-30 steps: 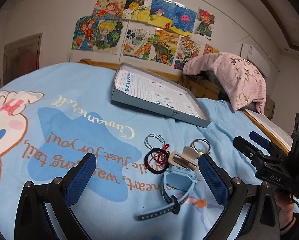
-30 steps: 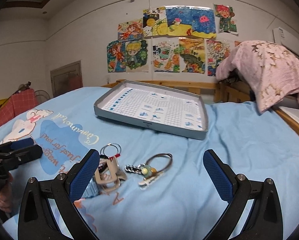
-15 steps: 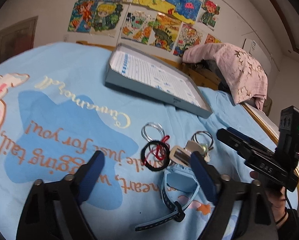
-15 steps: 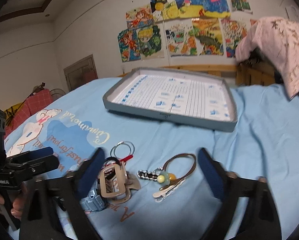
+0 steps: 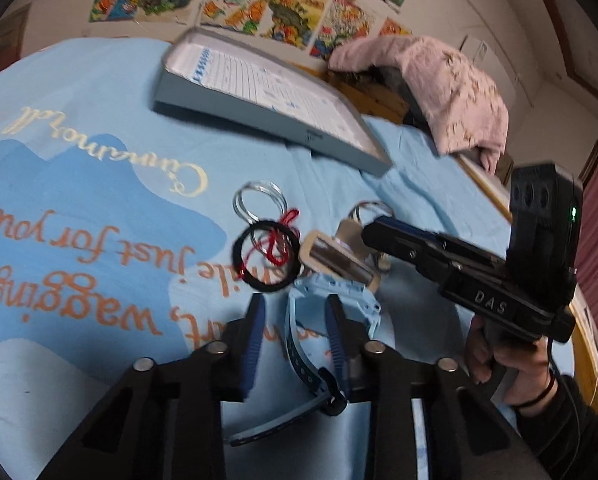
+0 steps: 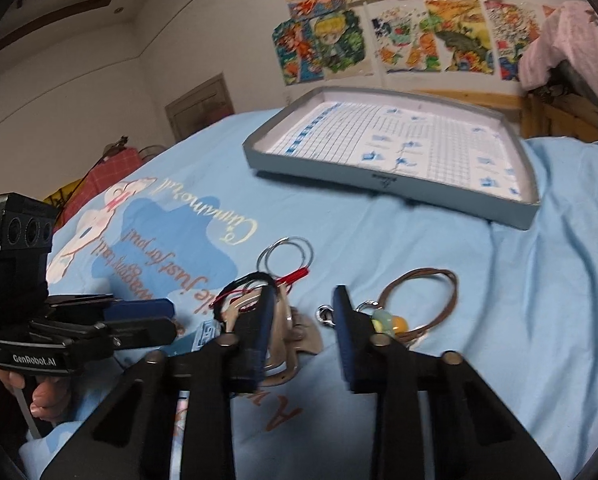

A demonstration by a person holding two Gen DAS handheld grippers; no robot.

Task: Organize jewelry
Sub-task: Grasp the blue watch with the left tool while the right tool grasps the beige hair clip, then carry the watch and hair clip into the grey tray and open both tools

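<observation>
On the bed, the left gripper has its fingers partly open on both sides of the strap of a light blue watch, but I cannot tell if they press it. The right gripper is also partly open and holds nothing, low over a beige watch and a brown cord bracelet. A black hair band and silver bangles lie just beside, while the grey tray stands farther back on the blue sheet.
</observation>
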